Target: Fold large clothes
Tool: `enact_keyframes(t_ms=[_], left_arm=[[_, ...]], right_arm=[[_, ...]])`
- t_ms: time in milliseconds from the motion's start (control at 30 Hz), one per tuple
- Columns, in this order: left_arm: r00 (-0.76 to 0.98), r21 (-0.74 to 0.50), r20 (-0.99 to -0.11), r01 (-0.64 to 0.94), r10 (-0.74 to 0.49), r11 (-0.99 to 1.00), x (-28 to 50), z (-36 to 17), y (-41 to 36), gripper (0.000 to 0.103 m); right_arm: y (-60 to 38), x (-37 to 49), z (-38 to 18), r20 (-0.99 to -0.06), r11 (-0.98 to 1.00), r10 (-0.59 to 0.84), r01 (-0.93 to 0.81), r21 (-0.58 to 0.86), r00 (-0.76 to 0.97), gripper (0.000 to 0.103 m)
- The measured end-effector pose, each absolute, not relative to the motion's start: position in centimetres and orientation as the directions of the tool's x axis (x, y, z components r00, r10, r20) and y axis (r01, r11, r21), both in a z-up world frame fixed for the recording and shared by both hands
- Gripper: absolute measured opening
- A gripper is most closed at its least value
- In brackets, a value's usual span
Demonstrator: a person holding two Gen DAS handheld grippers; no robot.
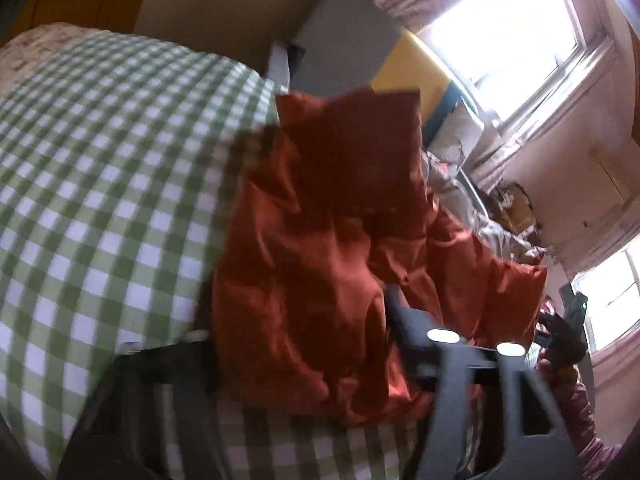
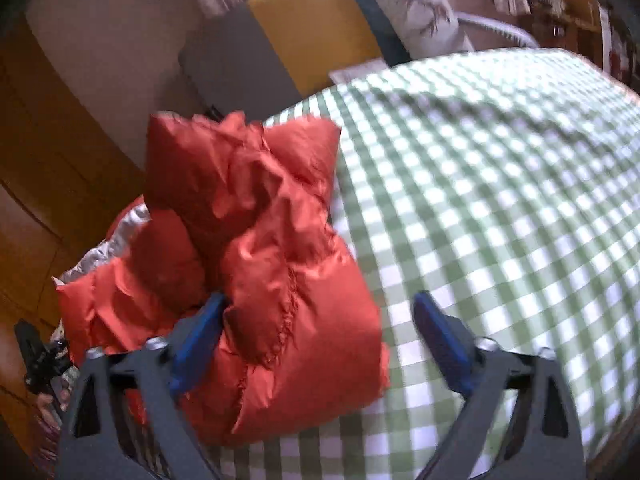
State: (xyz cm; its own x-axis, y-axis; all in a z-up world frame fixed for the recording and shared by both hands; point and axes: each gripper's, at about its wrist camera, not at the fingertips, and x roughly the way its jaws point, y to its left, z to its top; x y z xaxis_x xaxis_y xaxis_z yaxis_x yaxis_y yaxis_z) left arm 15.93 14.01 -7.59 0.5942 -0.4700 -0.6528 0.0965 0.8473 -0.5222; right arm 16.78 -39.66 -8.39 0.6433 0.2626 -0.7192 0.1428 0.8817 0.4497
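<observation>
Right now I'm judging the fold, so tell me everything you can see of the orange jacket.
The orange jacket is puffy, shiny and quilted, with stitched seams and pale lining showing at one edge. It lies crumpled in a heap on the green checked cloth. The right gripper, jaws wide open, has one finger against it.

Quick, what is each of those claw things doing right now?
Left gripper: cannot tell; orange jacket hides its fingertips.
Right gripper: open, blue fingers wide apart, not clamped on the jacket.
</observation>
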Motion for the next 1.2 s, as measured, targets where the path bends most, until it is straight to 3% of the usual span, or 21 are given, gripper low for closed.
enact_keyframes(t_ms=[33, 67, 133, 233, 567, 600, 700, 767, 800, 933, 1133, 1200], left_arm=[[0.594, -0.526, -0.649, 0.1, -0.475, 0.845, 15.8, -7.6, 14.0, 0.034], [0.592, -0.537, -0.642, 0.108, -0.488, 0.837, 15.6, -7.6, 14.1, 0.027], [0.593, -0.524, -0.64, 0.128, -0.489, 0.842, 14.5, -7.0, 14.0, 0.021], [0.583, -0.516, -0.643, 0.148, -0.496, 0.843, 12.3, -6.4, 13.9, 0.02], [0.538, -0.536, -0.666, 0.138, -0.517, 0.833, 1.8, -5.9, 13.2, 0.021], [0.533, -0.53, -0.674, 0.136, -0.512, 0.837, 0.7, -5.8, 13.2, 0.022], [0.531, -0.501, -0.696, 0.122, -0.483, 0.857, -0.9, -5.4, 13.4, 0.037], [0.556, -0.448, -0.71, 0.117, -0.433, 0.886, -1.2, -4.7, 13.5, 0.065], [0.581, -0.431, -0.697, 0.128, -0.42, 0.893, -1.1, -4.1, 13.6, 0.068], [0.626, -0.4, -0.662, 0.172, -0.413, 0.9, 0.6, -2.3, 13.9, 0.069], [0.632, -0.33, -0.646, 0.274, -0.428, 0.903, 4.2, -1.7, 11.9, 0.069], [0.617, -0.337, -0.645, 0.3, -0.451, 0.892, 4.9, -2.1, 11.3, 0.055]], right_arm=[[-39.3, 17.0, -8.8, -0.72, 0.875, 0.29, 0.129, 0.466, 0.631, 0.054], [-39.0, 17.0, -8.8, -0.719, 0.873, 0.3, 0.123, 0.471, 0.628, 0.049], [-38.3, 16.3, -8.1, -0.72, 0.883, 0.292, 0.112, 0.456, 0.63, 0.032], [-37.9, 14.5, -7.4, -0.717, 0.884, 0.304, 0.095, 0.458, 0.628, 0.026], [-37.6, 5.1, -6.4, -0.76, 0.896, 0.33, 0.066, 0.438, 0.559, 0.026], [-37.5, 4.0, -6.3, -0.769, 0.902, 0.329, 0.059, 0.428, 0.548, 0.026], [-37.1, 2.6, -6.4, -0.79, 0.912, 0.323, 0.05, 0.406, 0.522, 0.03], [-36.8, 2.1, -6.0, -0.807, 0.934, 0.276, 0.051, 0.353, 0.522, 0.046], [-36.8, 2.0, -5.8, -0.805, 0.939, 0.265, 0.049, 0.341, 0.531, 0.055], [-36.4, 3.1, -3.8, -0.764, 0.954, 0.23, 0.015, 0.3, 0.603, 0.076], [-34.5, 7.3, -2.7, -0.75, 0.968, 0.233, -0.076, 0.237, 0.619, 0.078], [-34.0, 8.1, -2.9, -0.758, 0.968, 0.243, -0.099, 0.232, 0.605, 0.078]])
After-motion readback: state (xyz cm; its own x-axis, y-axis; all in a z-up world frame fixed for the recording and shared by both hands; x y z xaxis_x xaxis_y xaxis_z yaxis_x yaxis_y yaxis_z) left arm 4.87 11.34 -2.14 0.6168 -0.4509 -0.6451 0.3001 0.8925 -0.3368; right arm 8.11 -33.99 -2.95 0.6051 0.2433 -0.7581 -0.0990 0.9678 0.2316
